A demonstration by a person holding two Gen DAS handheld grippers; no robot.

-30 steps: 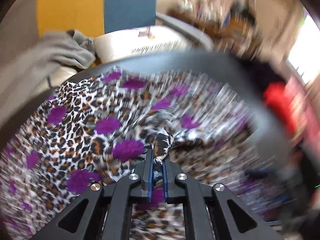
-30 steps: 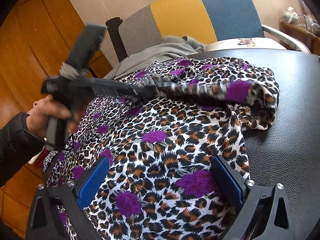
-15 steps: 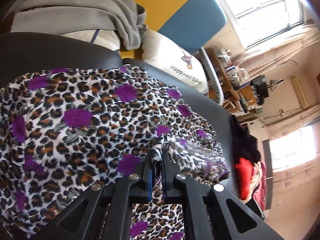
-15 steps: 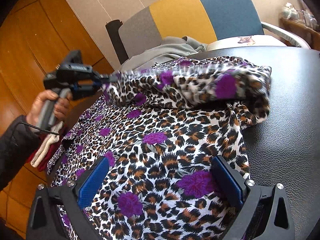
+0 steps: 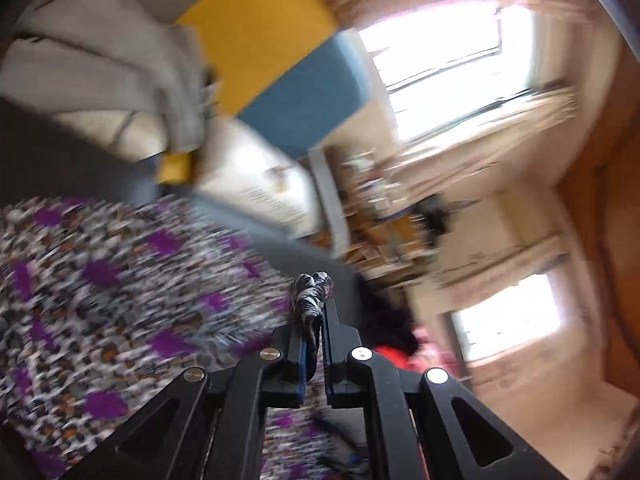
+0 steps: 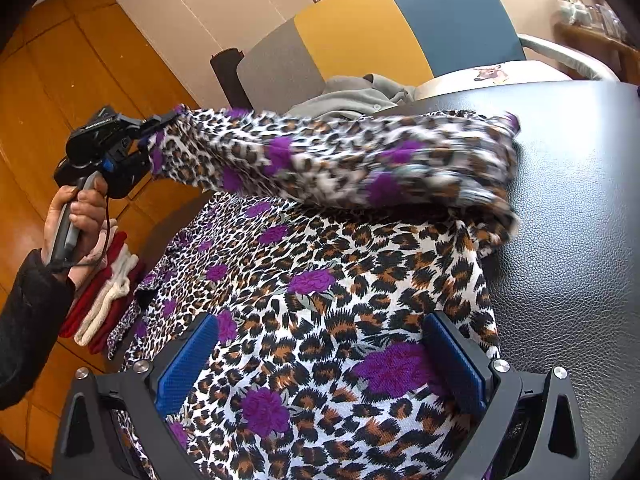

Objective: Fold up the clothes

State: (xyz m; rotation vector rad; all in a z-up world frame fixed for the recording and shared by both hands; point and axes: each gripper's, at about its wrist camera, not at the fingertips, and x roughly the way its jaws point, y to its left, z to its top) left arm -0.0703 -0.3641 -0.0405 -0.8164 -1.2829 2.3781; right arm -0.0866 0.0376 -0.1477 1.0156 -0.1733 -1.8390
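My left wrist view smears with motion blur, windows point(image 5: 448, 68) blown out ahead; right view daylit, sharp, edges bowed.

chair point(image 6: 400, 32) grey-yellow-blue | windows point(image 5: 440, 64) bright | wood panelling point(image 6: 60, 100)

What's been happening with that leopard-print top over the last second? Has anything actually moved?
The left gripper, shut on the sleeve, has swung it up and out toward the left, so the sleeve is now stretched in the air above the leopard-print top. The right gripper has stayed open, low over the garment's body. The top still lies on the black table; nothing was let go.
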